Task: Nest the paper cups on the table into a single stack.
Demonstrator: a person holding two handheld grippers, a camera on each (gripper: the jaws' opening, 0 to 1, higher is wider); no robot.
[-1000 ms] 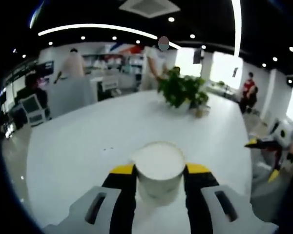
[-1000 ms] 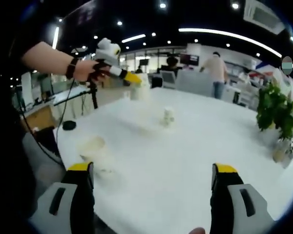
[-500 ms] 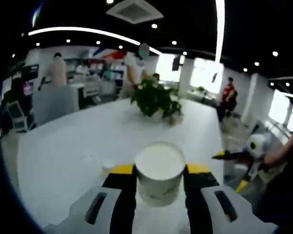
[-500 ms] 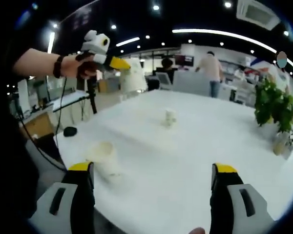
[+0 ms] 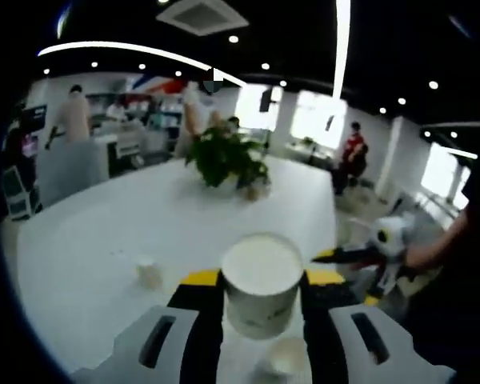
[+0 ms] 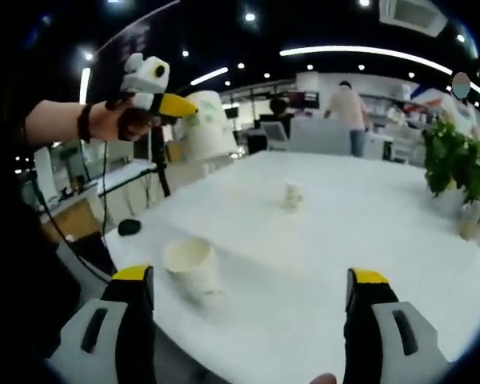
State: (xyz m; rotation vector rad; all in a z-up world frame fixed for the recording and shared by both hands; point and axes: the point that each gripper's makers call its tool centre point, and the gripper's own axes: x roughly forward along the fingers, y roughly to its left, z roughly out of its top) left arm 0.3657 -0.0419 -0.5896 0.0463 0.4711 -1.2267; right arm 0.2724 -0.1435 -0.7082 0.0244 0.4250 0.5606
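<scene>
**Carrying cup to the near one**

My left gripper (image 5: 262,280) is clamped on a paper cup (image 5: 262,282), held high. Right gripper (image 6: 248,280) is spread, holding nothing. Target cup (image 6: 190,268) sits just ahead of its left jaw; a far cup (image 6: 294,194) lies beyond. I'd centre rim over rim, stay vertical, then drop.

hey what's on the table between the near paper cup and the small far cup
Nothing: in the right gripper view, bare white table runs from the near cup to the far cup.
</scene>
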